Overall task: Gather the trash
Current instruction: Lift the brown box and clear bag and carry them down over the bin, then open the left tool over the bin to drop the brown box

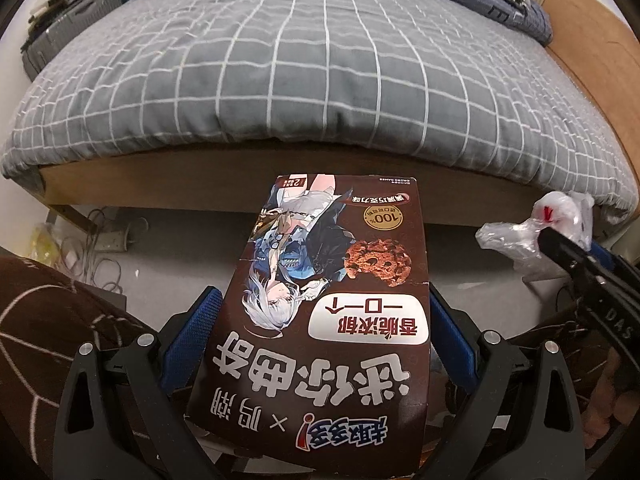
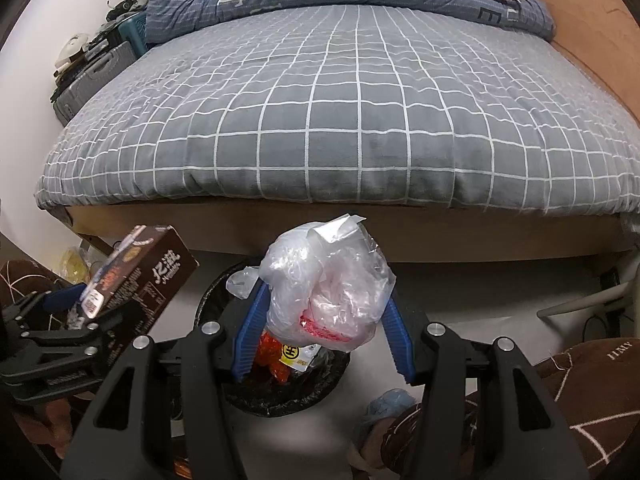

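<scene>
In the left wrist view my left gripper [image 1: 320,316] is shut on a brown cookie box [image 1: 332,300] printed with a cartoon figure and a cookie; its blue pads press both long sides. The same box [image 2: 136,276] shows at the left of the right wrist view. My right gripper [image 2: 324,312] is shut on a crumpled clear plastic bag [image 2: 328,280] with red print, held just above a black-lined trash bin [image 2: 280,392] on the floor. The bin holds an orange wrapper [image 2: 276,356]. The bag [image 1: 532,232] and the right gripper's fingers [image 1: 576,256] appear at the right of the left wrist view.
A bed with a grey checked cover [image 2: 340,120] and wooden frame [image 2: 360,232] fills the space ahead. Cables and a power strip [image 1: 112,240] lie under it at left. Dark suitcases [image 2: 92,76] stand at the far left. A person's brown patterned trousers [image 1: 52,320] flank the grippers.
</scene>
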`<state>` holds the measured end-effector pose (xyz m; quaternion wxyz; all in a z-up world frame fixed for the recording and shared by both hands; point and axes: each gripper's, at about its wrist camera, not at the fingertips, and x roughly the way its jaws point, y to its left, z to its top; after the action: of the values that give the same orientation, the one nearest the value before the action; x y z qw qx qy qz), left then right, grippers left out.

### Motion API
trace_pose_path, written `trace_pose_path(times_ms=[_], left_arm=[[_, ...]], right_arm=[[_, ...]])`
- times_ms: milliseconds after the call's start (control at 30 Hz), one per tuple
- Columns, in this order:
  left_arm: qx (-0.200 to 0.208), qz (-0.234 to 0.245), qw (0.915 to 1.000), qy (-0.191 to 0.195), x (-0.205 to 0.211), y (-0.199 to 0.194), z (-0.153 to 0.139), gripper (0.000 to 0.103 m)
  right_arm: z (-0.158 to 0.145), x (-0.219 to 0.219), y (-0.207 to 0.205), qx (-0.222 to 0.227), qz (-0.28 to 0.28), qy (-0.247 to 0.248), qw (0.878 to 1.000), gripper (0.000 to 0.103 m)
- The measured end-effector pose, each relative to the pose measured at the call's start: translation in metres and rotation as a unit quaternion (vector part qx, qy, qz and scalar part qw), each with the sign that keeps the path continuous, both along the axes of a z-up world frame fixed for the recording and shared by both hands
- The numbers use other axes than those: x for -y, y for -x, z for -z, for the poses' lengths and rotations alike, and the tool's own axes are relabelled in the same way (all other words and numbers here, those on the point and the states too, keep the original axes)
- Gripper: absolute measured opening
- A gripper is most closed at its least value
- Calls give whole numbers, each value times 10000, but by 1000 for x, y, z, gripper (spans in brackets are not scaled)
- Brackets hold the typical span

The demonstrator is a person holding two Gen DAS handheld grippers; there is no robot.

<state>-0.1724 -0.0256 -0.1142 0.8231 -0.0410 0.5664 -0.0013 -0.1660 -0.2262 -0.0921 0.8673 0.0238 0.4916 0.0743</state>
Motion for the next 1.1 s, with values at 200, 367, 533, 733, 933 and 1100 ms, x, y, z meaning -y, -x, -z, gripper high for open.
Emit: trace_pose_path(times_ms=[200, 367, 533, 733, 933, 1100], left_arm=[[-253, 100, 9996, 101, 11, -11, 19, 95], [-353, 222, 9990, 177, 23, -18, 29, 95], [-396, 293, 9987, 145, 27, -23, 35, 96], [-404, 475, 9980, 145, 37, -25, 39, 97], [-338, 627, 9974, 134, 43, -22, 35, 97], [-331, 573, 9977, 135, 36, -22, 31, 97]], right_arm=[[3, 10, -6, -29, 148, 88, 9998, 52], [8, 15, -10, -115, 214, 97, 9997, 52], [13, 15, -14, -193, 233, 149, 9994, 52], [15, 15, -18, -245, 267, 127, 9993, 52], [17, 13, -20, -269, 236, 145, 9993, 52], [18, 13, -21, -282, 225, 153, 9992, 52]])
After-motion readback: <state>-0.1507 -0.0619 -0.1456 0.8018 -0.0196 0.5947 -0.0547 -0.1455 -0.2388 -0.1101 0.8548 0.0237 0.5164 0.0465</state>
